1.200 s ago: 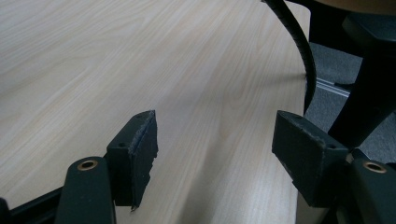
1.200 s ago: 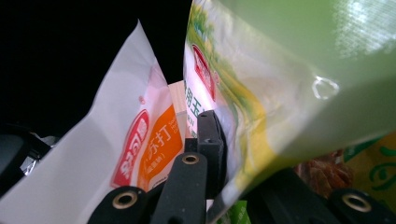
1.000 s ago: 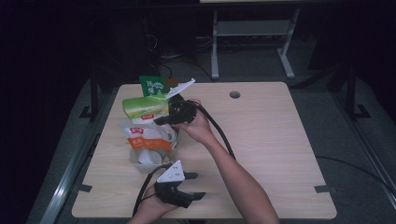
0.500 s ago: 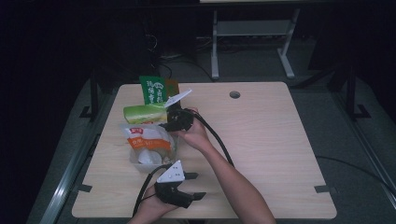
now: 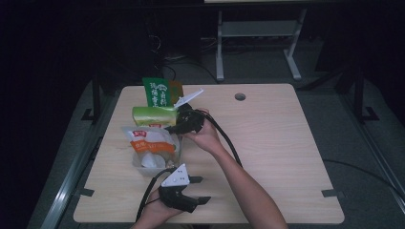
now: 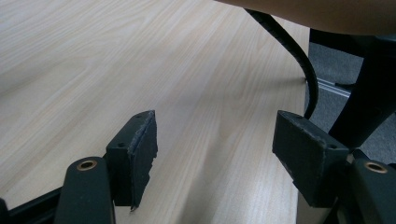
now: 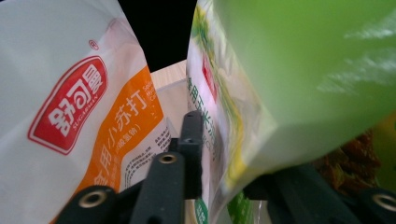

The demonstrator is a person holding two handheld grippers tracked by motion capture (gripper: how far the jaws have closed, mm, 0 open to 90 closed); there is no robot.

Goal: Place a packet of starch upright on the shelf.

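Observation:
A light green packet [image 5: 153, 116] lies on its side at the left of the table [image 5: 286, 157], just beyond a white and orange packet [image 5: 149, 141]. My right gripper [image 5: 174, 125] points left at the green packet's near end. In the right gripper view, the green packet's [image 7: 299, 70] edge stands between the jaws of my right gripper [image 7: 233, 158]. They have just been opening, and one finger [image 7: 191, 149] sits beside the edge. The white and orange packet [image 7: 70, 107] is to its left. My left gripper [image 5: 200, 190] rests open on the wood by the front edge, nothing between its jaws [image 6: 217, 144].
A dark green packet [image 5: 159, 92] stands upright behind the light green one. The white and orange packet leans in a clear tray [image 5: 143, 167]. The right gripper's black cable [image 5: 229, 138] runs along the forearm. A round hole [image 5: 240, 97] is at the table's far side.
The right gripper and the light green packet have shifted slightly toward the near side. The left gripper has stayed where it was.

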